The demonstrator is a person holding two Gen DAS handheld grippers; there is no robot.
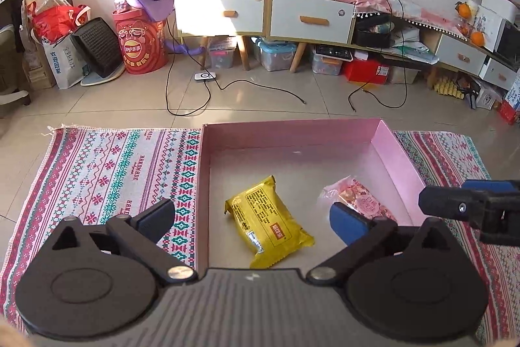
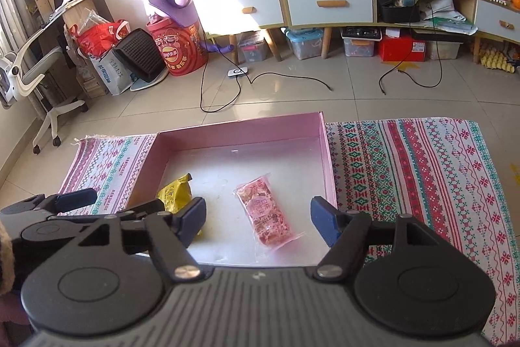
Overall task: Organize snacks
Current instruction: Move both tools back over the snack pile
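A: Two packets lie in the pink box (image 1: 292, 135); jaws?
B: Both pairs apart, empty. Yellow packet (image 1: 268, 225) below left gripper (image 1: 252, 217), pink packet (image 2: 268, 218) below right gripper (image 2: 258, 217).
A: Writing?
B: Cloth (image 1: 107, 171) reads "HANDMADE"; red tub (image 1: 139, 47) "Lay's".

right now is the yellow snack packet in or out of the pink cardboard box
In. The yellow snack packet lies flat on the floor of the pink cardboard box, inside its walls.

From my right gripper (image 2: 258, 218), fingers (image 2: 320, 218) apart over the pink box (image 2: 328, 158), I see a pink snack packet (image 2: 266, 215) lying free between them and a yellow packet (image 2: 174, 192) (partly hidden) beside the left gripper (image 2: 76, 199).
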